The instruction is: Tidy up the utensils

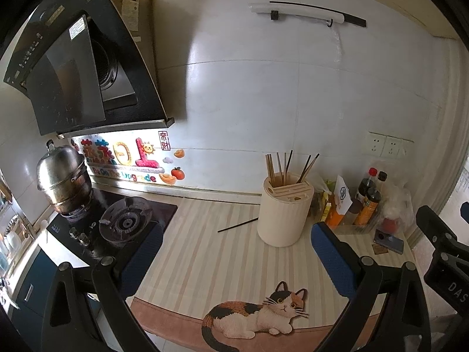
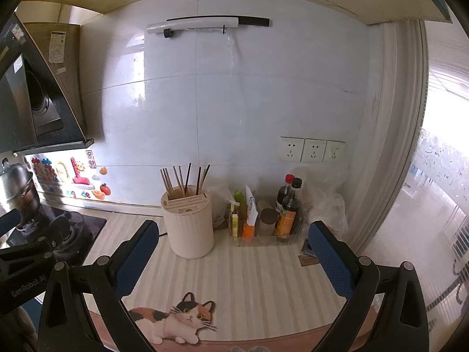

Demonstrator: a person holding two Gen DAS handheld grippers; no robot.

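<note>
With both hand-held grippers, left (image 1: 234, 252) and right (image 2: 233, 252), spread apart and empty, one stray chopstick (image 1: 238, 224) lies on the tabletop (image 1: 205, 249) beside the holder (image 1: 285, 212), awaiting pickup.

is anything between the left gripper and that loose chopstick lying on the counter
Nothing visible. The left gripper is open over bare striped counter, and the chopstick lies flat ahead of it, its far end by the base of the cream holder, left of it.

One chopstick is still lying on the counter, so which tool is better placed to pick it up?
Probably the left tool: it is open, and the loose chopstick lies in clear view ahead of it. From the right tool, the utensil holder mostly hides it.
</note>
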